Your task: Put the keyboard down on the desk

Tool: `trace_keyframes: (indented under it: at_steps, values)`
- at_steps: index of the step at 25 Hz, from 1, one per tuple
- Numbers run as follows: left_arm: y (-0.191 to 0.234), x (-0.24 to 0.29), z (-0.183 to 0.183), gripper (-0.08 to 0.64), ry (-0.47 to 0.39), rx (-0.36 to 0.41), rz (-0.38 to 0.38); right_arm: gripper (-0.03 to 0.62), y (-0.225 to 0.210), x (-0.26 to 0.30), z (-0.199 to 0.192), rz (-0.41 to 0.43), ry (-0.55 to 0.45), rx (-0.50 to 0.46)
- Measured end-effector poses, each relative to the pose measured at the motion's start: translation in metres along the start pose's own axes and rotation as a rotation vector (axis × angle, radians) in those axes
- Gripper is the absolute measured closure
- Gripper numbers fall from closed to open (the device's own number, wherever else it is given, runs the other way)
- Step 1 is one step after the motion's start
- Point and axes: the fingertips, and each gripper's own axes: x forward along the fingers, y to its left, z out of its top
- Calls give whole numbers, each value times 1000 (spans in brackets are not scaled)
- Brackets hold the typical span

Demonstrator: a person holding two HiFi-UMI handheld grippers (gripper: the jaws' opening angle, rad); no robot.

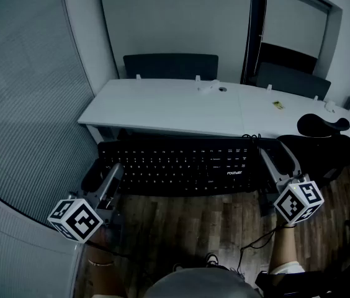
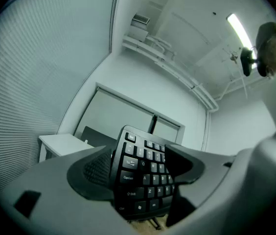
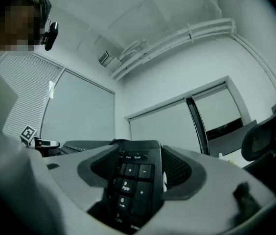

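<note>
The black full-size plastic keyboard [image 1: 181, 166] hangs level in the air above the dark wood-plank floor [image 1: 187, 225]. It is just short of the near edge of the long white counter [image 1: 162, 107] and does not rest on it. The left claw [image 1: 102, 171] is clamped on its left end, by the Caps Lock and Shift keys. The right claw [image 1: 273, 164] is clamped on the number-pad end. A dark chair [image 1: 170, 66] stands behind the counter.
</note>
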Motion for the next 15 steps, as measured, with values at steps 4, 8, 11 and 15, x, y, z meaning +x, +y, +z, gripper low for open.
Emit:
trace_keyframes:
  at_steps: [4, 8, 11, 15]
  values:
    - [2, -2, 2, 212, -7, -19, -6, 337, 1, 2, -1, 5, 5, -3]
    - [3, -2, 1, 212, -1, -17, -2, 337, 2, 2, -1, 6, 11, -8]
    - [4, -2, -1, 212, 6, -21, 4, 337, 3, 3, 0, 7, 13, -12]
    - [6, -1, -4, 213, 20, -32, 5, 337, 3, 3, 2, 6, 5, -9]
